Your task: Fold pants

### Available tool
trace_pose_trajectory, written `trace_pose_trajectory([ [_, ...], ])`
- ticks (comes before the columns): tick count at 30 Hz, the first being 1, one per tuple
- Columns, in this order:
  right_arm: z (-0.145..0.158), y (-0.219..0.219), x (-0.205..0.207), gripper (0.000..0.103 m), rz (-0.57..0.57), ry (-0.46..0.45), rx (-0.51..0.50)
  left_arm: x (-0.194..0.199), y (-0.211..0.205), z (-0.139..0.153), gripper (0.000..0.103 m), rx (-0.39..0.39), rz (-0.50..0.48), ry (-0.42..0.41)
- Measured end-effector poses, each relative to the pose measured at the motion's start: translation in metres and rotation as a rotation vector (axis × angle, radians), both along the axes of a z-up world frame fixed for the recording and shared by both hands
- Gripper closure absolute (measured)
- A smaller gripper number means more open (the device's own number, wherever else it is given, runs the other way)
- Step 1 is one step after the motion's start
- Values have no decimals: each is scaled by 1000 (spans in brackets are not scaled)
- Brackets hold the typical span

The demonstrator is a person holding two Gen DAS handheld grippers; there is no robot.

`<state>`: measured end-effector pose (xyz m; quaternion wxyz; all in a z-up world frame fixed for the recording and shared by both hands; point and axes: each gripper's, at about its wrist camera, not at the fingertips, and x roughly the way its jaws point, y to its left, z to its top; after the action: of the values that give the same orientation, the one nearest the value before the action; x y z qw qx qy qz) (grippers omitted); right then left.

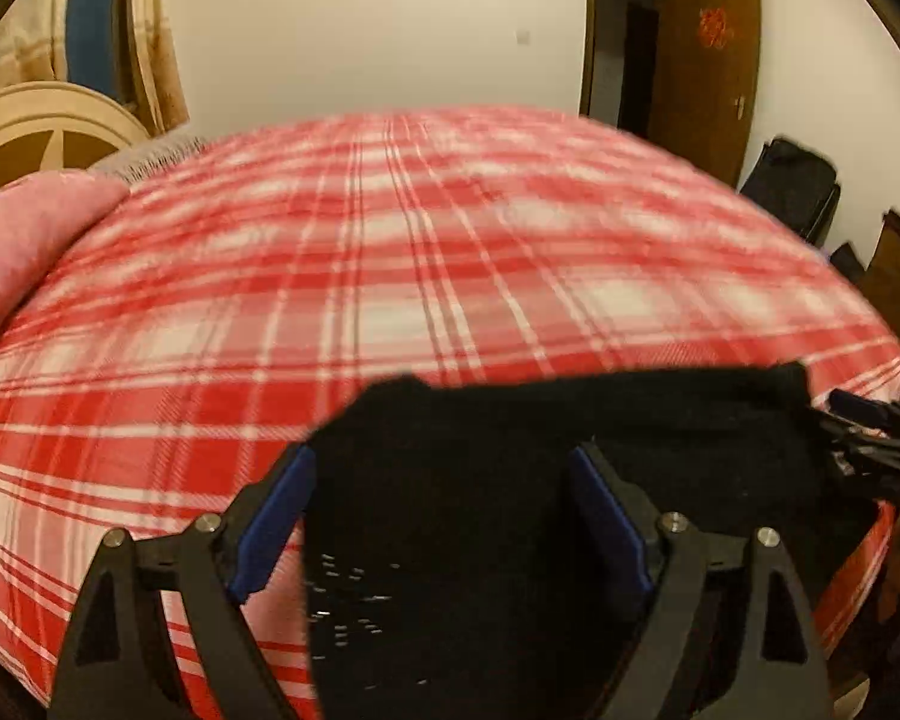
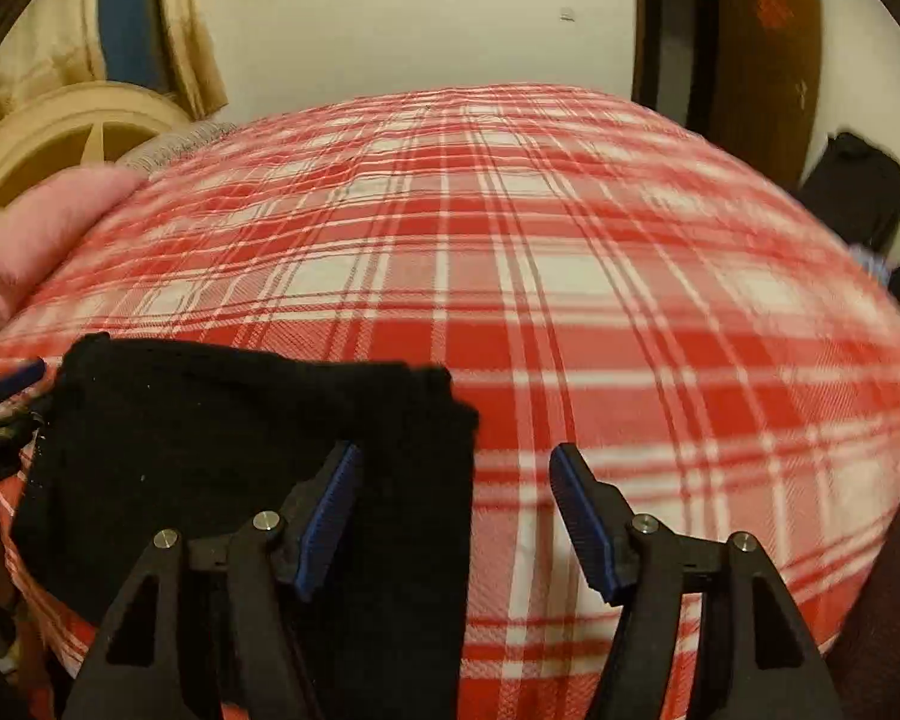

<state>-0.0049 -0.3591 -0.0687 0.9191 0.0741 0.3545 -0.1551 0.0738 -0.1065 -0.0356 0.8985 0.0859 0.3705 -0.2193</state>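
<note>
On the near edge of the bed [image 1: 390, 252], under its red-and-white plaid cover, the black pants [image 1: 510, 480] are lying folded into a flat dark stack.

Item, left gripper [image 1: 444, 516]: I am holding it over the pants with the jaws spread wide; the blue pads [image 1: 270, 534] are standing clear on either side of the cloth and are pinching nothing.

Item, right gripper [image 2: 453, 516]: I am holding it with the jaws spread. The left finger is hanging over the right-hand edge of the pants [image 2: 240, 450]; the right finger is hanging over bare plaid. Nothing is gripped between them.

Item, pink pillow [image 1: 24, 240]: lying at the far left of the bed, beside a cream headboard [image 1: 48, 132].

Item, brown wooden door [image 1: 708, 78]: standing open at the far right, past the white wall.

Containers: I am seeing one dark bag-like shape [image 1: 792, 186] on the floor beyond the bed's right side; its contents are hidden from me.
</note>
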Motion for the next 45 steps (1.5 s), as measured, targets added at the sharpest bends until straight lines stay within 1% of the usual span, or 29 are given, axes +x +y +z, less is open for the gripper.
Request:
trace_pose_trajectory([
  [2,-3,-13,-9,37,-24,-26,87,-8,-2,-5,12,34,5,1],
  [5,2,-20,-24,37,-70,-74,177,-10,-1,-2,5,55,17,7],
  [8,11,-10,-38,37,-21,-142,227,-9,1,-1,4,61,36,18],
  [11,15,2,-45,35,17,-165,228,-8,3,-1,4,68,52,31],
  [13,15,6,-46,35,18,-172,233,-9,4,0,4,76,57,29],
  [16,9,6,-45,35,5,-172,266,-13,5,2,4,81,59,27],
  [18,2,4,-43,35,-5,-166,293,-15,7,2,1,77,64,31],
  [22,-11,1,-40,35,-24,-143,319,-15,10,-4,0,59,70,62],
  [26,-25,-5,-38,35,-36,-120,380,-14,14,-10,0,31,77,95],
  [28,-26,-5,-39,35,-40,-134,386,-13,17,-12,0,5,81,118],
  [30,-26,-5,-38,35,-37,-128,378,-11,21,-16,0,-32,89,149],
  [34,-28,-2,-37,30,-37,-138,381,-4,33,-25,0,-146,121,243],
  [35,-28,-1,-37,29,-40,-142,376,-5,34,-25,0,-154,122,237],
  [38,-29,5,-35,28,-43,-137,340,-9,28,-25,0,-122,113,215],
  [42,-29,11,-32,28,-45,-129,297,-9,30,-26,0,-133,122,216],
  [45,-30,11,-32,28,-48,-137,294,-11,29,-26,0,-129,131,211],
])
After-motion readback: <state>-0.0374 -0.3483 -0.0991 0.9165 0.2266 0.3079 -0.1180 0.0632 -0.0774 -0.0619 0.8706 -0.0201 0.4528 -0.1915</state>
